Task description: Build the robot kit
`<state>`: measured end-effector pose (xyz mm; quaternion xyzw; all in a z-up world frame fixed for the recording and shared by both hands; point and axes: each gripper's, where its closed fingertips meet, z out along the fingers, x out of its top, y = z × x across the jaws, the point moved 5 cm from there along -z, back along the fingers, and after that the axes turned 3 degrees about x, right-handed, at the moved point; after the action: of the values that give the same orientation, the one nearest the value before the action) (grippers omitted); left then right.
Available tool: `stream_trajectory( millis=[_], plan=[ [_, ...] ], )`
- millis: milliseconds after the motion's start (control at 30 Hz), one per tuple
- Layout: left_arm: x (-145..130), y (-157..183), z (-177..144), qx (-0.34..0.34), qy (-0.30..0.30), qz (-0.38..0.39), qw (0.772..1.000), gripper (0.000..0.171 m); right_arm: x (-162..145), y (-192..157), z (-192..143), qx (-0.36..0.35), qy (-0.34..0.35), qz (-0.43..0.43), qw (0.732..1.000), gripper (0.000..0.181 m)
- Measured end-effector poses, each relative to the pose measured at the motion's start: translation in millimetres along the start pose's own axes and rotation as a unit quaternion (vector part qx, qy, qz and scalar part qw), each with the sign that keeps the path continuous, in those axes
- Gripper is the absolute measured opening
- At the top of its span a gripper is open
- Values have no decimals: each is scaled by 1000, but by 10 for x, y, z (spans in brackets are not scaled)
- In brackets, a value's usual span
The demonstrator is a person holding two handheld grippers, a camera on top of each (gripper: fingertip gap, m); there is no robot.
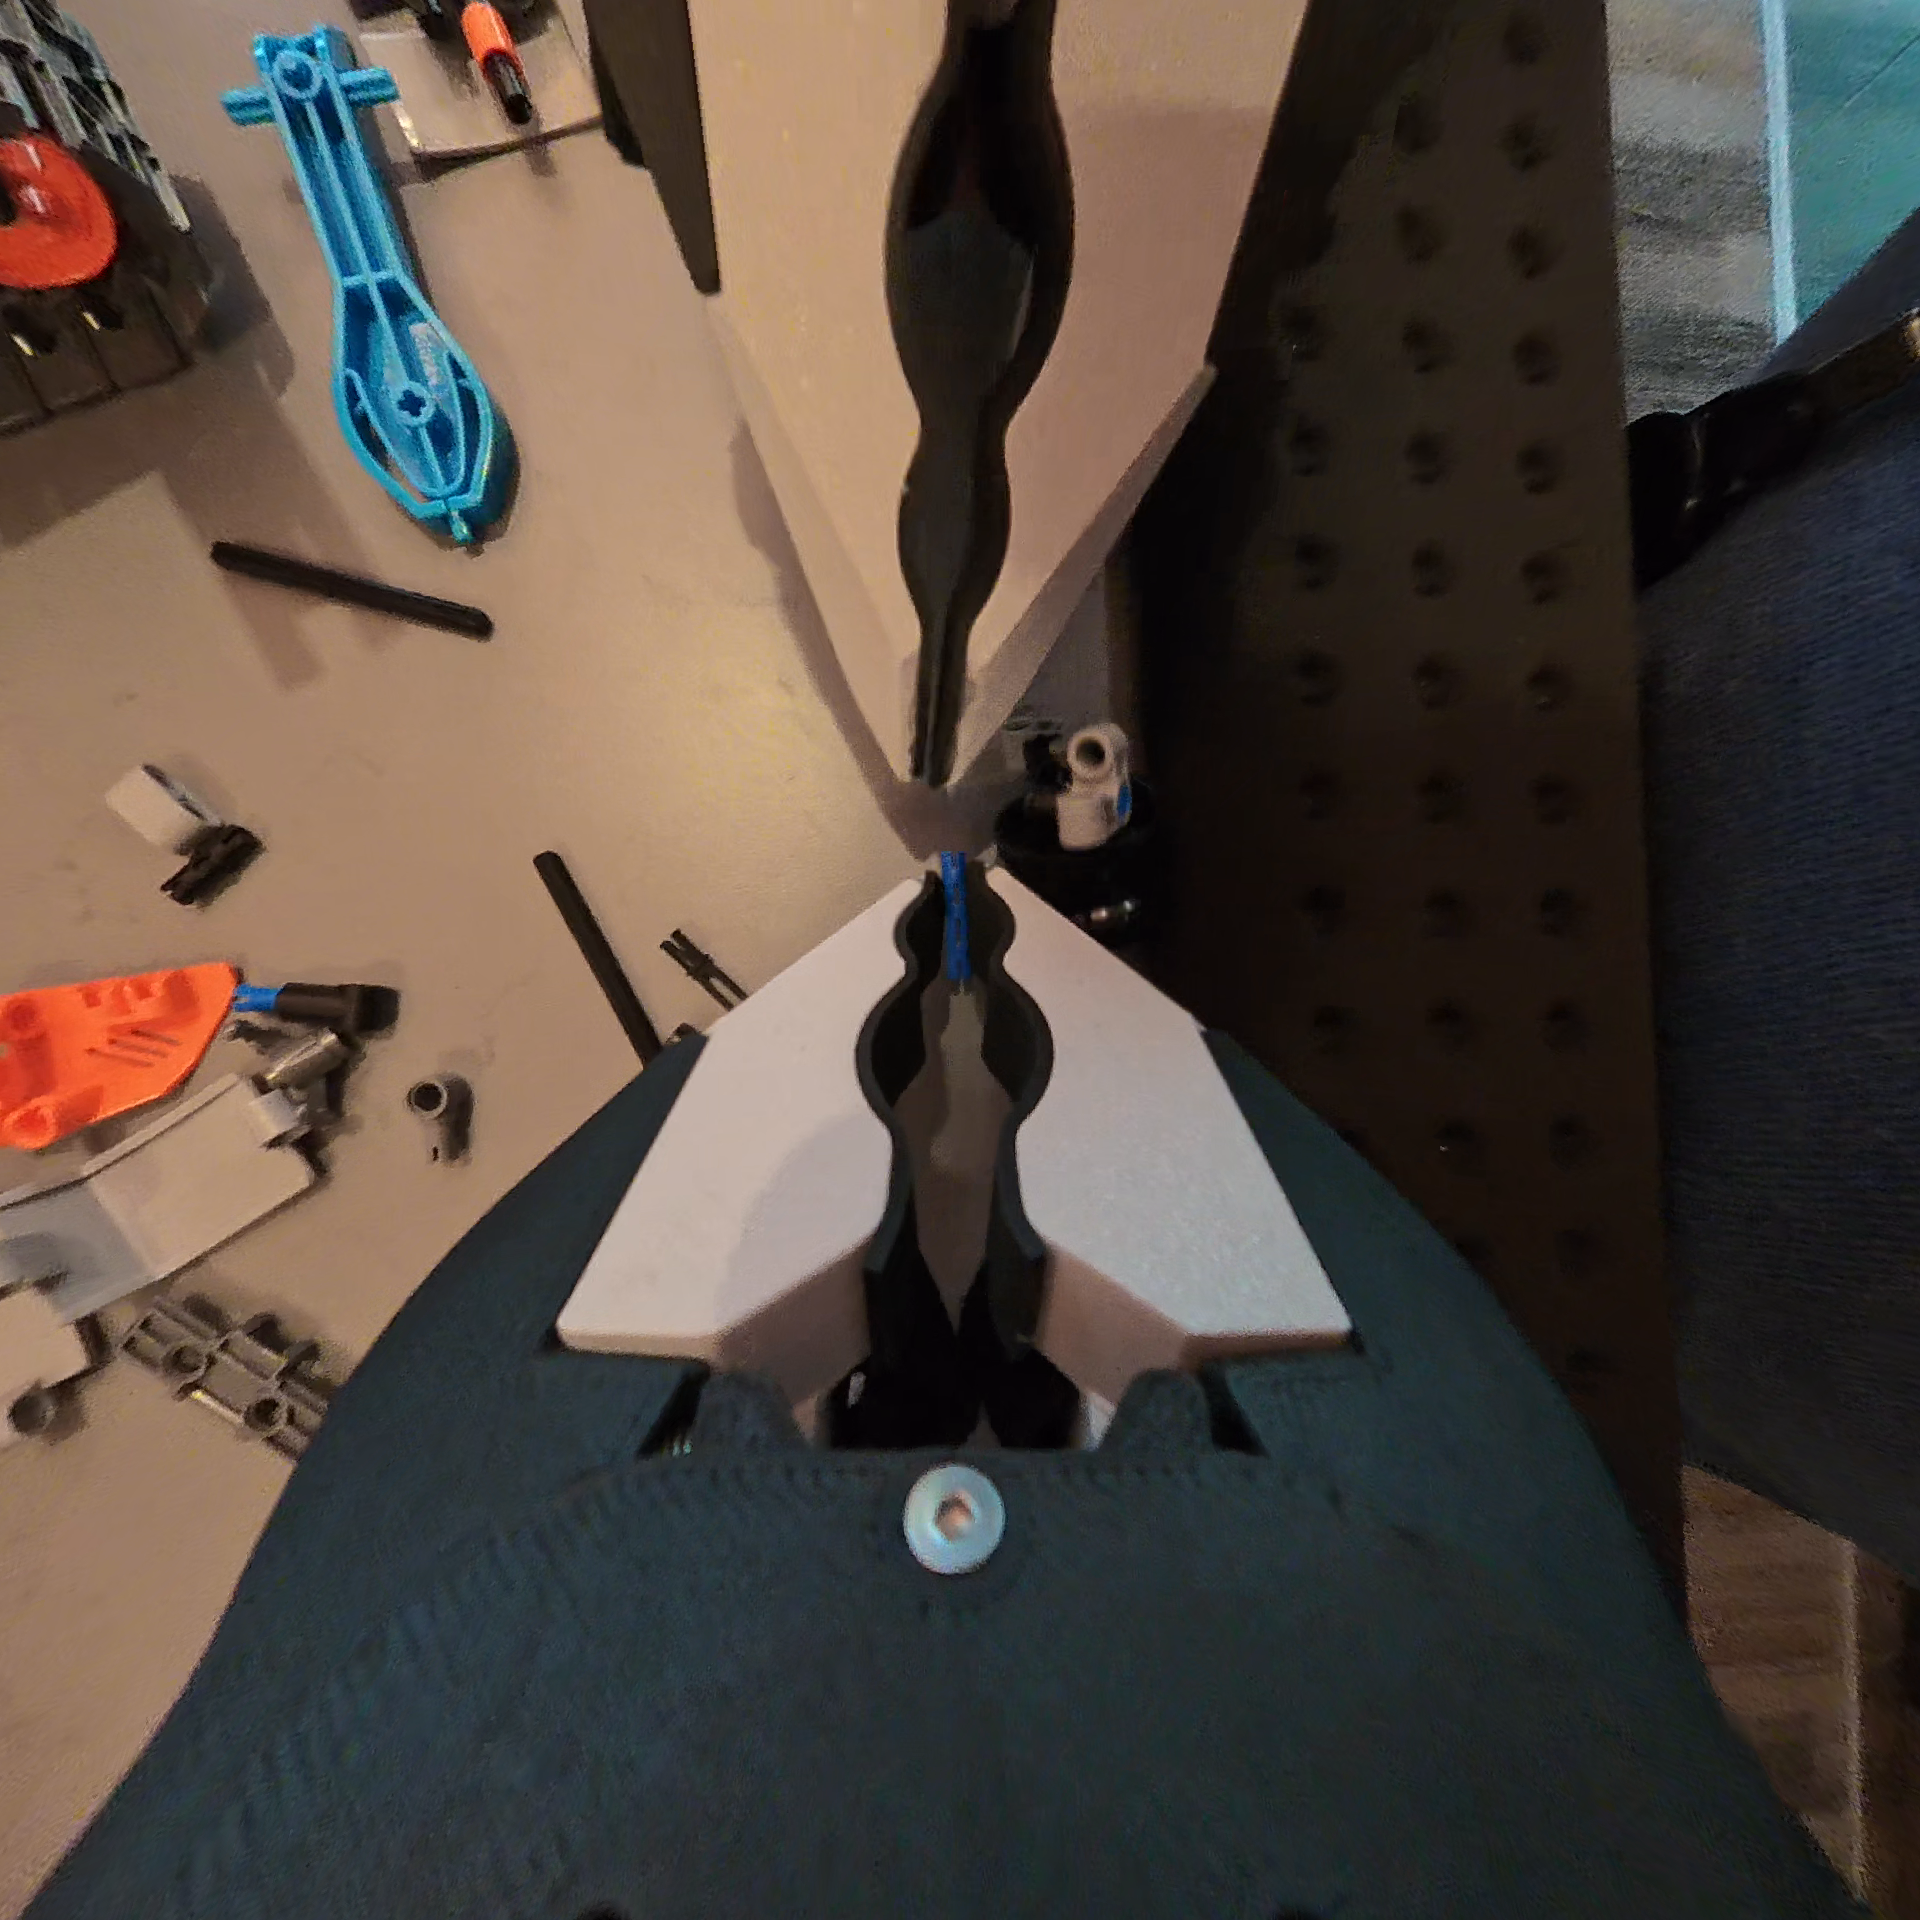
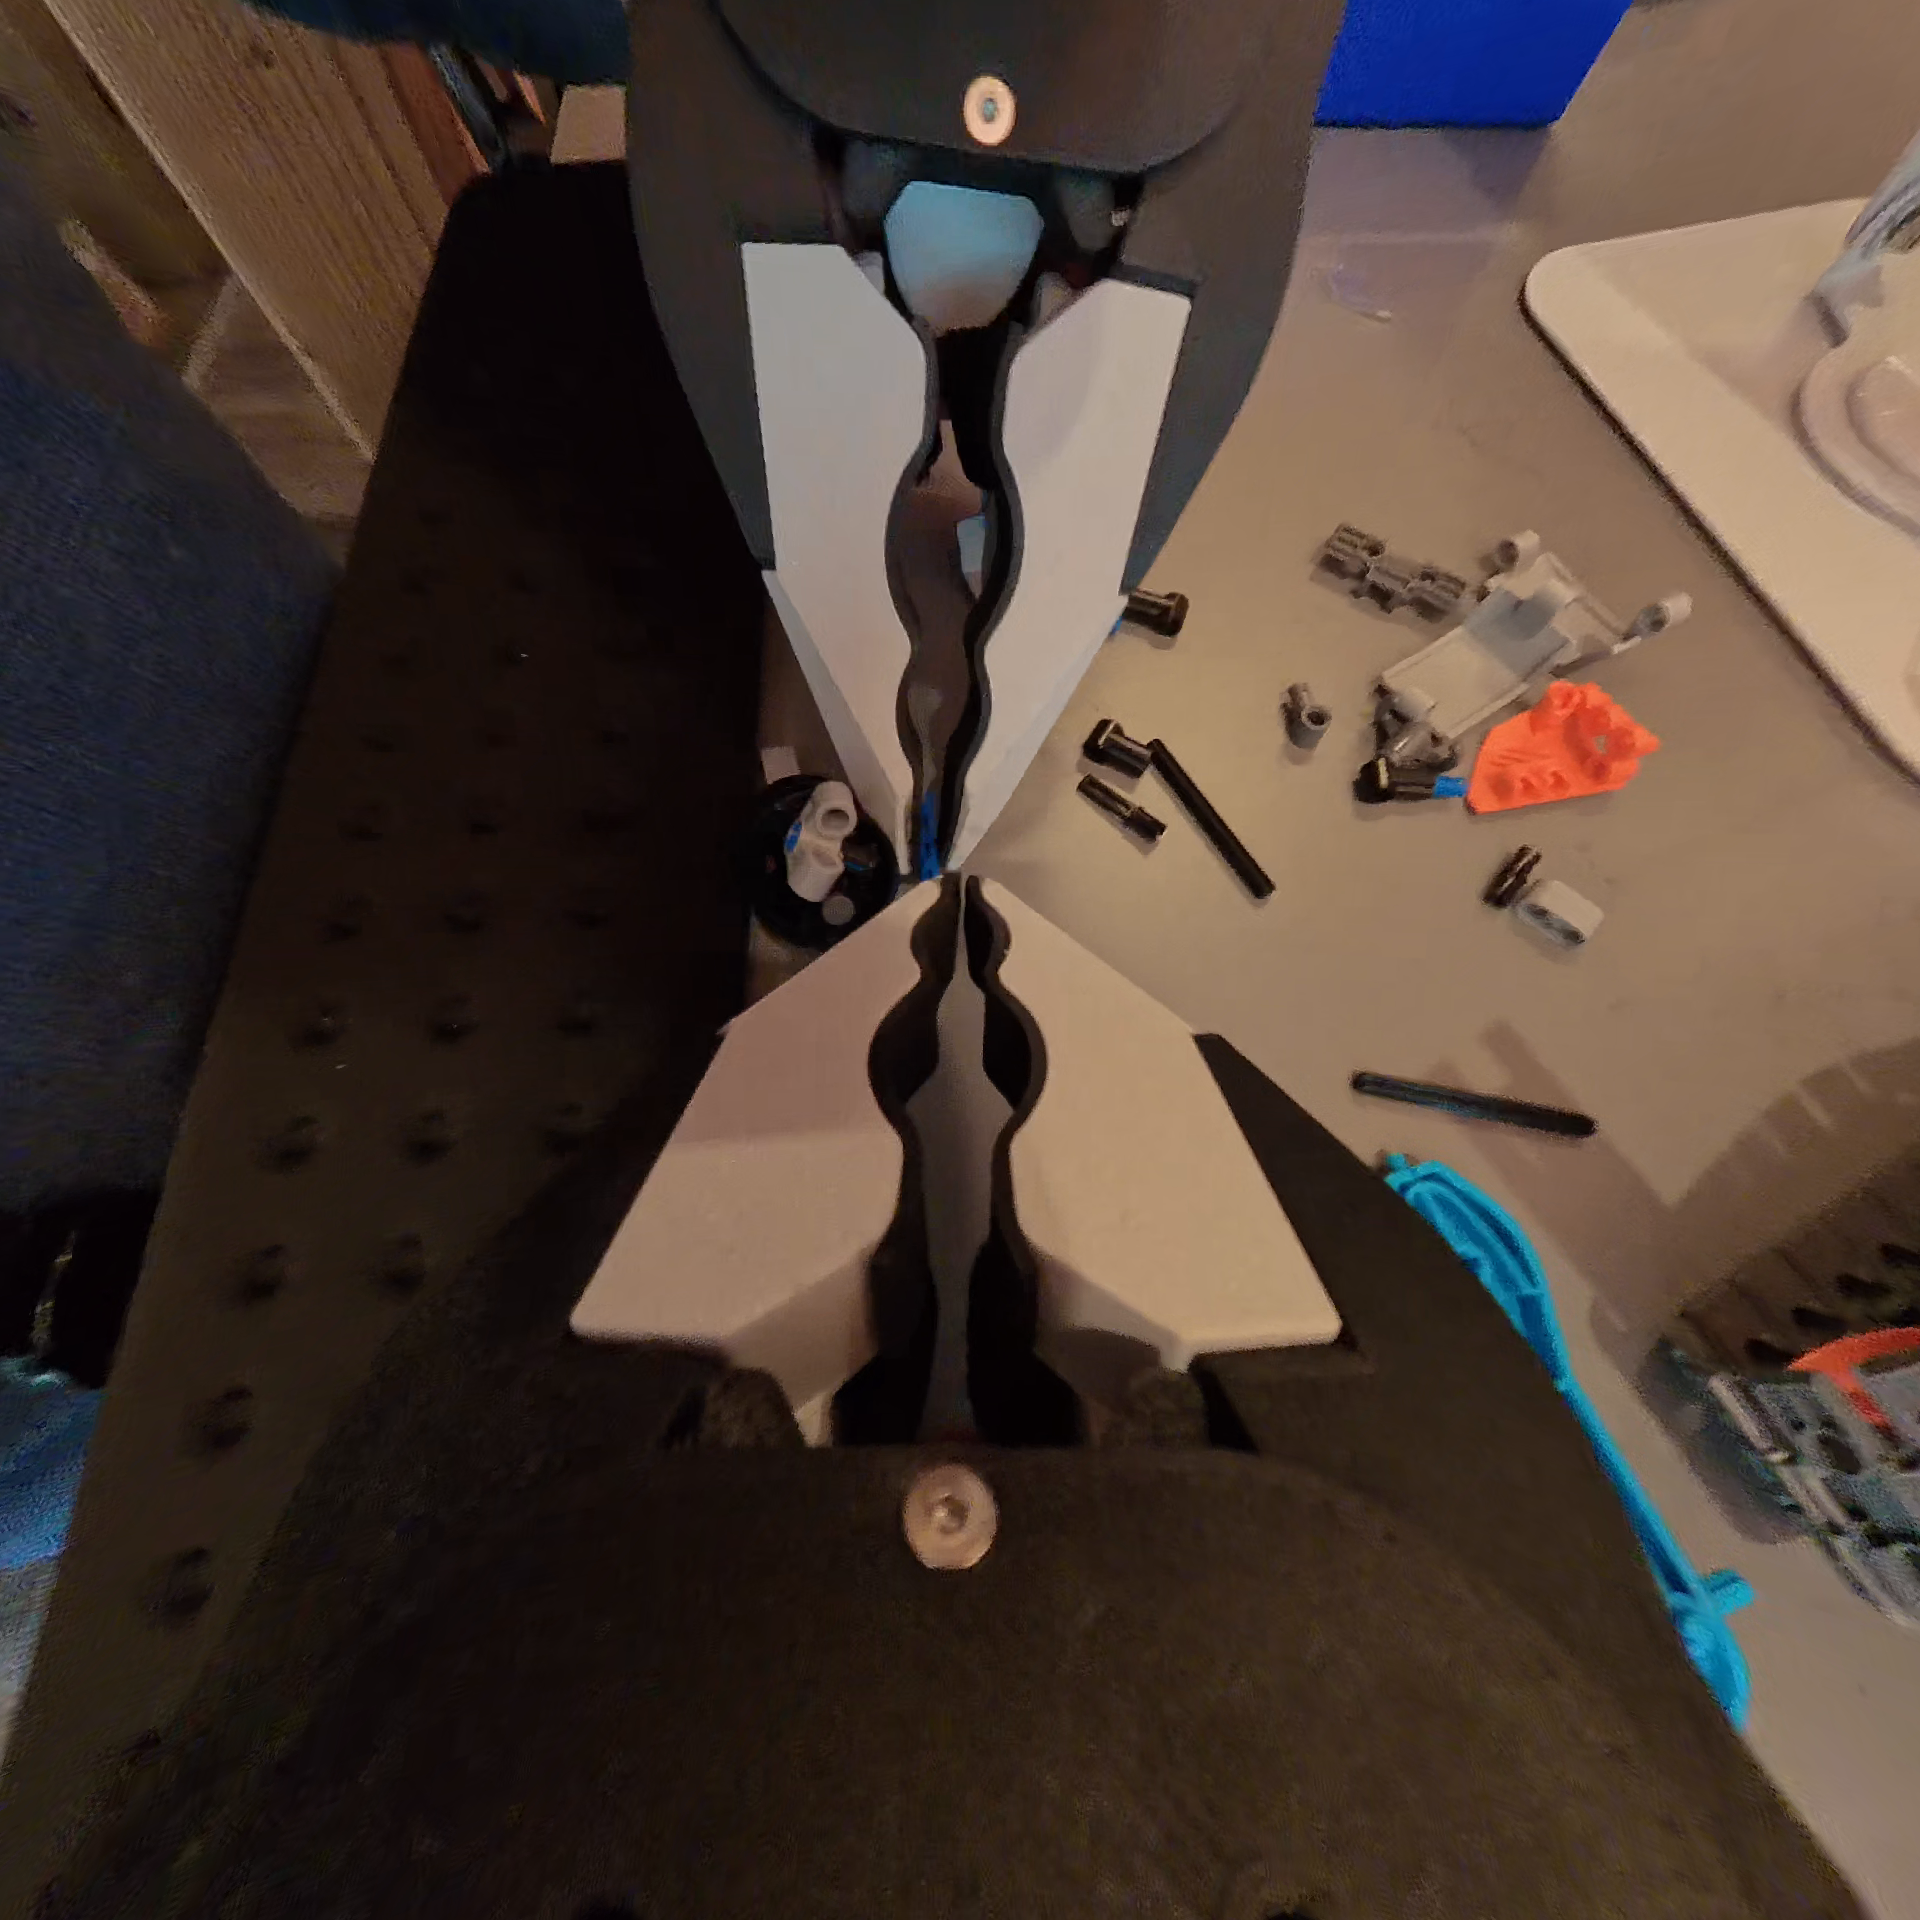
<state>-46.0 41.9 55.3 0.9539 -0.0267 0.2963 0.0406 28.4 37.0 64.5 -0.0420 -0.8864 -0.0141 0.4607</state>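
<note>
The left tongs (image 1: 954, 883) are seen closed on a small blue pin (image 1: 954, 920), which is pinched between their tips and projects slightly beyond them. The right tongs (image 2: 958, 888) are pointed straight at the left ones, tip to tip, with their jaws brought nearly together; whether the far end of the blue pin is gripped by them cannot be told, since only a sliver of blue is shown at the meeting point.

Just beside the meeting tips, on the side of the perforated black board (image 1: 1455, 623), a black wheel (image 2: 821, 862) with a small white connector (image 1: 1091, 790) standing on it is found.

On the other side of the tongs, loose building parts are scattered over the grey bench (image 1: 623, 520): a short black axle (image 1: 597, 956) nearest, a longer black axle (image 1: 348, 587) farther out, a small grey bush (image 1: 442, 1101), an orange panel (image 1: 104, 1049) joined to a black connector, a grey frame piece (image 2: 1496, 655), and a grey studded beam (image 1: 229, 1361). Farther off, a long light-blue tool (image 1: 384, 301) is laid flat, and a dark assembly with an orange disc (image 1: 52, 218) is seen at the edge.
</note>
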Motion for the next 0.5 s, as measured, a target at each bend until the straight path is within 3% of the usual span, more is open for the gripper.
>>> stream_trajectory(
  millis=[267,400,500],
  plan=[
    [56,63,-39,-6,16,-2,1000,2,-176,27,-124,73,-27,140,987,12],
    [81,122,-23,4,12,13,1000,3,-300,-54,-113,91,-73,165,979,12],
    [91,98,-39,5,20,4,1000,3,-272,-22,-138,83,-54,179,979,14]
  ],
)
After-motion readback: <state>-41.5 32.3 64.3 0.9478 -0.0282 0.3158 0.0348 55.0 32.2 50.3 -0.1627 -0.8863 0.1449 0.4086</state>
